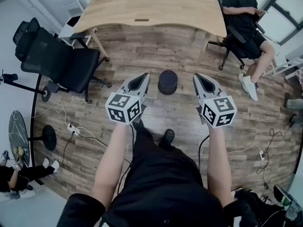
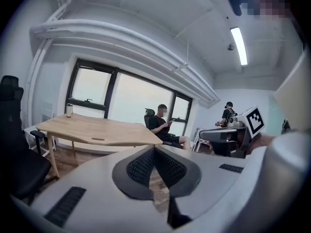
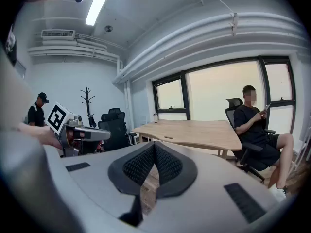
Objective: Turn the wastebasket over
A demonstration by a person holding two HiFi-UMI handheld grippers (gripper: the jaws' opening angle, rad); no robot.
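A small dark round wastebasket [image 1: 167,82] stands on the wooden floor in the head view, its flat closed end facing up. My left gripper [image 1: 143,77] is just to its left and my right gripper [image 1: 199,77] just to its right, both held above the floor and apart from it. Both are shut with nothing between the pads. In the left gripper view the left gripper [image 2: 155,148] has its pads together, and in the right gripper view the right gripper [image 3: 154,145] does too. Neither gripper view shows the wastebasket.
A wooden table [image 1: 151,4] stands beyond the wastebasket. A black office chair [image 1: 57,60] is at the left. A seated person [image 1: 246,18] occupies a chair at the right. Cables and power strips [image 1: 73,127] lie on the floor on both sides.
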